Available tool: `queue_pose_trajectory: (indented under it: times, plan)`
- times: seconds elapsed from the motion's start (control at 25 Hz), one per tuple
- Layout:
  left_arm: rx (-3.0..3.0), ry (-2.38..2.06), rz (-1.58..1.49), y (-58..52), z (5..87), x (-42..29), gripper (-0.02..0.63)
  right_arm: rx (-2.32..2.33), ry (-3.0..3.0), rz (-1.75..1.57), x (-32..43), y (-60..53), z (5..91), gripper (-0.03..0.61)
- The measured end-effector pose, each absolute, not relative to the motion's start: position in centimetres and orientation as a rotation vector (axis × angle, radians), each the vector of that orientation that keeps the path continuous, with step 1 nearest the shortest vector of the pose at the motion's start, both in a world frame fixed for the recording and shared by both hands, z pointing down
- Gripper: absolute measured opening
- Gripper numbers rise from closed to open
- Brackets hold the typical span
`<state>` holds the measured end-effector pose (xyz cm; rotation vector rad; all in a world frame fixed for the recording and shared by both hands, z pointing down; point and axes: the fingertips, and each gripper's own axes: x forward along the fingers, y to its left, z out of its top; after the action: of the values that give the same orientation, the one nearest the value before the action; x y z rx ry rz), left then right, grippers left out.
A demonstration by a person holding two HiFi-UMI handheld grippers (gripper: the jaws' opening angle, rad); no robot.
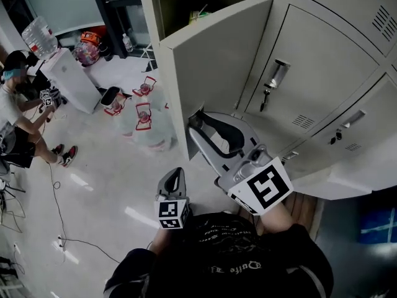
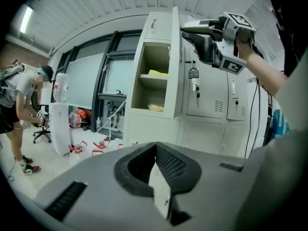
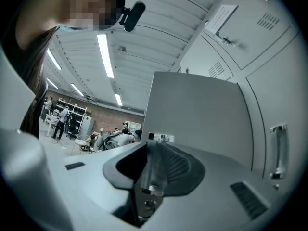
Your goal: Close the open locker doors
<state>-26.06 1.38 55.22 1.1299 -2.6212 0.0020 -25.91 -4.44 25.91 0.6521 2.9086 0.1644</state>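
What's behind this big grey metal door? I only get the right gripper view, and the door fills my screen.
Observer: An open grey locker compartment; a flat yellow item lies on its shelf.
Operator: Where's the other hand?
Observer: The left tongs hang low, shut and empty, apart from the lockers.
Operator: Anything on the floor?
Observer: Clear plastic water jugs with red handles stand left of the grey metal locker door.
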Motion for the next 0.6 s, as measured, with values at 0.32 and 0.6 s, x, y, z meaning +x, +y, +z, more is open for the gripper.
queue_pose_trajectory:
  times: [0.32, 0.6]
  plan:
    - [1.216, -2.592, 0.012, 3.1, 55.4, -33.1, 0.008, 0.519, 2.977, 0.148, -33.6, -3.9, 27.9, 0.080]
    - [1.253, -2.574, 0.021, 4.8, 55.7, -38.4, 0.008, 0.267, 3.038, 0.242, -39.2, -5.9, 29.5, 0.044]
